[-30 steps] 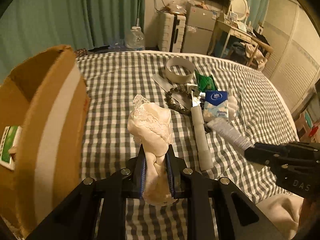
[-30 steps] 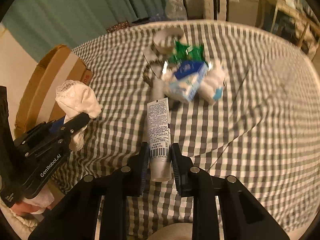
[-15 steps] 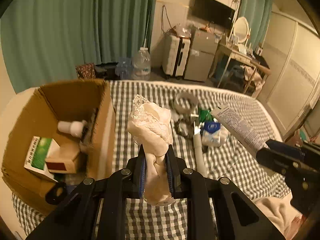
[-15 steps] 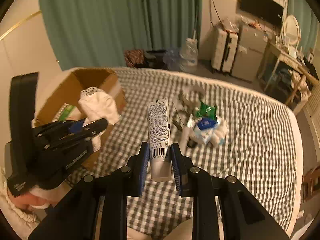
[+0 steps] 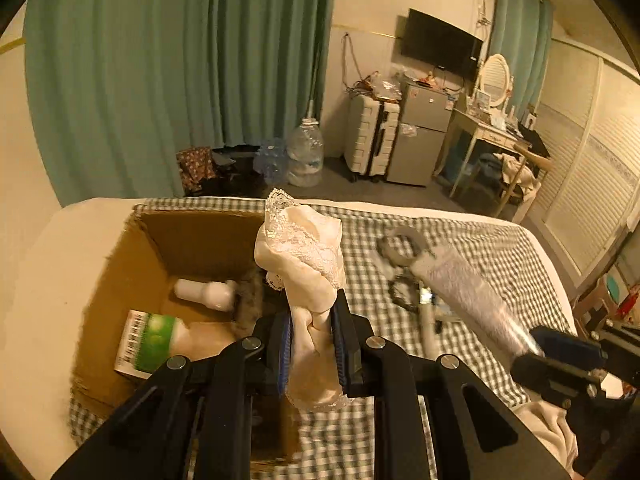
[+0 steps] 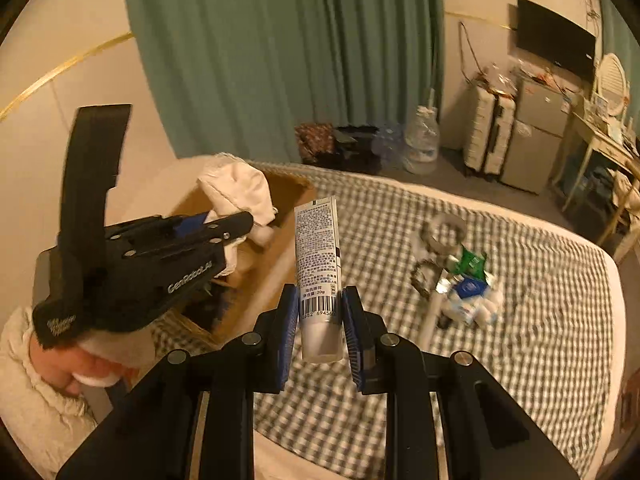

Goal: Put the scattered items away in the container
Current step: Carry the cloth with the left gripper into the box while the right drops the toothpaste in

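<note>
My left tongs [image 5: 311, 346] grip a lace cloth [image 5: 301, 256] above the cardboard box [image 5: 120, 276]; right tongs [image 6: 321, 322] clamp a tube [image 6: 319, 254]. Several items already boxed, a pile [image 6: 460, 280] remains on the bed [image 6: 540, 320].

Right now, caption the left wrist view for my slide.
Left gripper carries lace-trimmed cloth above the open cardboard box.
</note>
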A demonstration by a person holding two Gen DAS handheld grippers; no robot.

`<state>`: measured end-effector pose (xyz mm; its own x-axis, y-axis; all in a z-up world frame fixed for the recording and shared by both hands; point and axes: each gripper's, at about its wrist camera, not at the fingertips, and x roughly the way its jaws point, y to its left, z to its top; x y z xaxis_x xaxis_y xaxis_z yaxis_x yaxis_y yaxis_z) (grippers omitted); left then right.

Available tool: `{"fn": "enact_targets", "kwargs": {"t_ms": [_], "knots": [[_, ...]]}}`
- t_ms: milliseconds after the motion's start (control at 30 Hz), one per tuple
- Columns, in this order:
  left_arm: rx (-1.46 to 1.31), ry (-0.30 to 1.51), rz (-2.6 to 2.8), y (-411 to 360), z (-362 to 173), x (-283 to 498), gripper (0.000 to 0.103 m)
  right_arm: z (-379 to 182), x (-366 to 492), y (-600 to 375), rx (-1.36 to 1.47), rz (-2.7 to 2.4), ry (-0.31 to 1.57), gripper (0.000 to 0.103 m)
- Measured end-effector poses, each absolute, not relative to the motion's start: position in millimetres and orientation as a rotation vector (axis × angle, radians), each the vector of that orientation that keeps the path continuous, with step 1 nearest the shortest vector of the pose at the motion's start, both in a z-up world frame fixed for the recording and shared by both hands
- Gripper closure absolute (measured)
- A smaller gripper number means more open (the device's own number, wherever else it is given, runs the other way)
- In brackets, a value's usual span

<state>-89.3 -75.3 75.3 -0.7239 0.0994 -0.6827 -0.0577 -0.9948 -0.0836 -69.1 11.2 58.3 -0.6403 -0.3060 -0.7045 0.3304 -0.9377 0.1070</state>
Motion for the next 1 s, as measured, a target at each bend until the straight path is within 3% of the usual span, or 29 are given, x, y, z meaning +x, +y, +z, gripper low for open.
{"fn": "enact_targets", "kwargs": {"t_ms": [267,800,833,867,900,933,1000], "knots": [[-1.2,-0.021,2.927,-143.3,77.2,-110.4,0.085,50.0,-100.3,-43.4,1.084,-2.448,0.02,0.081],[-1.482,-0.026,2.816,-196.0,-20.4,-175.0,0.085,-35.6,-171.5,-117.5,1.251,-2.323,-0.085,0.08],[-1.481,-0.011,2.813,-194.9,-22.0,-177.4,0.076,-36.6,-171.9,-118.3,1.23,-2.333,-0.096,0.08],[-1.487,0.011,2.809,-193.2,-23.2,-181.6,0.054,-35.7,-171.1,-118.0,1.21,-2.341,-0.108,0.068],[-1.499,0.025,2.811,-193.6,-23.5,-185.5,0.039,-34.2,-170.1,-116.7,1.214,-2.345,-0.118,0.055],[-1.518,0.052,2.839,-193.4,-23.3,-188.2,0.015,-32.6,-170.4,-113.3,1.221,-2.354,-0.127,0.035],[-1.491,0.061,2.891,-194.5,-20.1,-186.8,0.011,-26.9,-165.6,-105.6,1.2,-2.382,-0.13,0.033]]}}
